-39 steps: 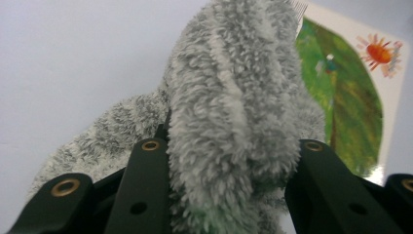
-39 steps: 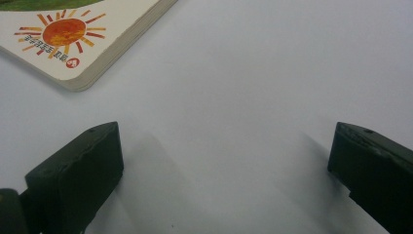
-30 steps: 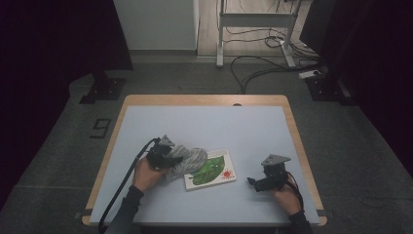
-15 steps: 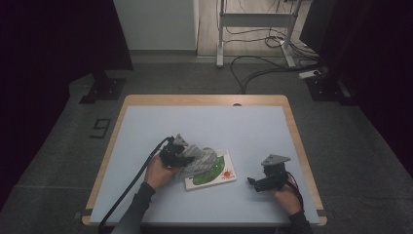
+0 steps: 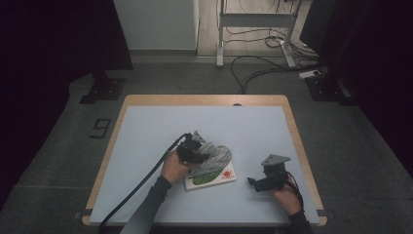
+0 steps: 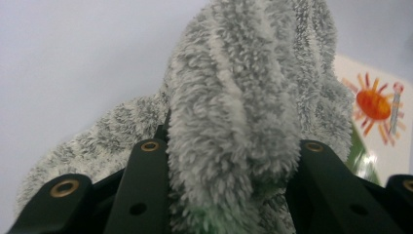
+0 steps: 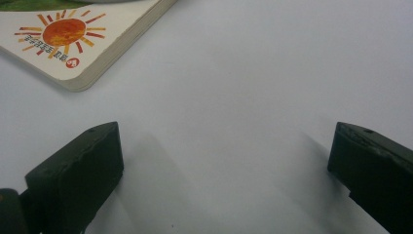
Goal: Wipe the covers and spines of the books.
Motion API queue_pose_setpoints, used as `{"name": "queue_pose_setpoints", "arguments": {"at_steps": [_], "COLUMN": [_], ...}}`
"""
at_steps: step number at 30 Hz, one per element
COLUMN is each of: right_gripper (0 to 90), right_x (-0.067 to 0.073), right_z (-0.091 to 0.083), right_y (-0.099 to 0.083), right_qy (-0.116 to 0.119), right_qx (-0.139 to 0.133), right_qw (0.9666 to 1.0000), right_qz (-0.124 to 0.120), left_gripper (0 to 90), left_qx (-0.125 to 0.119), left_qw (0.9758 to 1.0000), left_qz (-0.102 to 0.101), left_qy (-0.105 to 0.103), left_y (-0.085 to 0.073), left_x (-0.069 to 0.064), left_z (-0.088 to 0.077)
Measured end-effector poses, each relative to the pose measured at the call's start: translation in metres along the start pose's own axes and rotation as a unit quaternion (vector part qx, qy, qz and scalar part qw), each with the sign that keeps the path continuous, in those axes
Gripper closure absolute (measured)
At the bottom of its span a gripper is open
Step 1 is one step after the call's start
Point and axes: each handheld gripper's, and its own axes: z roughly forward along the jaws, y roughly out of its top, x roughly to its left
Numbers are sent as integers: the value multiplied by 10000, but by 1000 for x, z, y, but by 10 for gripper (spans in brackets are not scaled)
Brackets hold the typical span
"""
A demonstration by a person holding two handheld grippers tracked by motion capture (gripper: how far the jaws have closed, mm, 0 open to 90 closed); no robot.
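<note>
Left gripper (image 5: 198, 155) clenched on a bunched fold of the fluffy grey cloth (image 5: 213, 158), draped over the picture book (image 5: 219, 176) at table centre, toward 6 o'clock. Cloth looks light, limp, non-slip; best pinched at a thick fold. Right gripper (image 5: 254, 184) released, empty, at the book's 3 o'clock.

My left gripper (image 5: 195, 150) is pinning a cloth (image 5: 213, 158) lying on a book (image 5: 220, 177) at the table's (image 5: 146, 131) middle; my right gripper (image 5: 259, 183) is resting apart, right of the book.
</note>
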Motion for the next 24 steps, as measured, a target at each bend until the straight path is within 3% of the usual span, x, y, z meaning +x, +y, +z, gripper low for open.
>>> {"name": "queue_pose_setpoints", "arguments": {"at_steps": [13,17,24], "right_gripper": [0,0,0], "right_x": [0,0,0], "right_z": [0,0,0], "right_y": [0,0,0], "right_qy": [0,2,-1], "right_qx": [0,0,-7], "right_qw": [10000,10000,10000], "right_qz": [1,3,-9], "left_gripper": [635,634,634], "left_qx": [56,34,14], "left_qw": [9998,9998,9993], "left_qz": [160,127,258], "left_qy": [-92,-166,-256], "left_y": [36,39,37], "left_x": [-13,-13,-24], "left_z": [31,35,35]}}
